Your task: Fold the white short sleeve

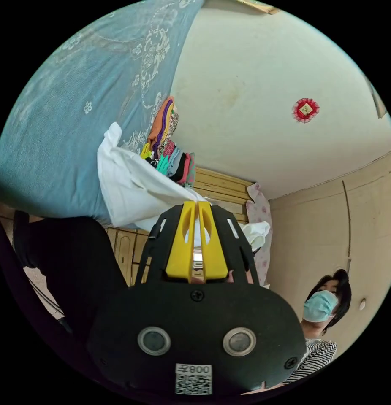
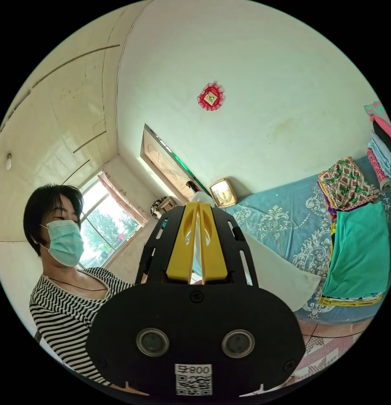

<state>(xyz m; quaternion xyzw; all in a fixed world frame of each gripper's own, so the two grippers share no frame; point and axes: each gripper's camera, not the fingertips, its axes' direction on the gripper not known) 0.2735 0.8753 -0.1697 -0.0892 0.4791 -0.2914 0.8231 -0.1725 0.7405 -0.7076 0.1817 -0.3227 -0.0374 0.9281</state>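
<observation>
Clearly, both grippers have a hold on the white short sleeve (image 1: 132, 190), which is lifted clear of the blue bedspread (image 1: 69, 118) and hangs between the two tools. In the left gripper view, the left gripper (image 1: 197, 206) has its yellow fingers (image 1: 183, 240) drawn together on a bunched edge of the white cloth, which fans out beyond the tips towards the bed and spills a little past the other side. In the right gripper view, the right gripper (image 2: 198, 207) likewise has its yellow fingers (image 2: 183, 240) closed on a thin strip of white fabric, and the rest of the garment (image 2: 280, 274) slopes down towards the bed, next to a stack of folded clothes (image 2: 356, 249) topped by a green piece. A person in a striped top (image 2: 64, 312) stands behind the tools.

The risk, judged from these views, lies in how little cloth each pair of fingers pinches. If the hands pull apart sharply to stretch the shirt flat, a narrow edge could slide out of one grip and the garment would drop in a heap. A second hazard is the stack close by: lowering the shirt carelessly could drape it over those folded clothes or knock them askew. Uneven tension between the two hands could also leave the fold line crooked.
</observation>
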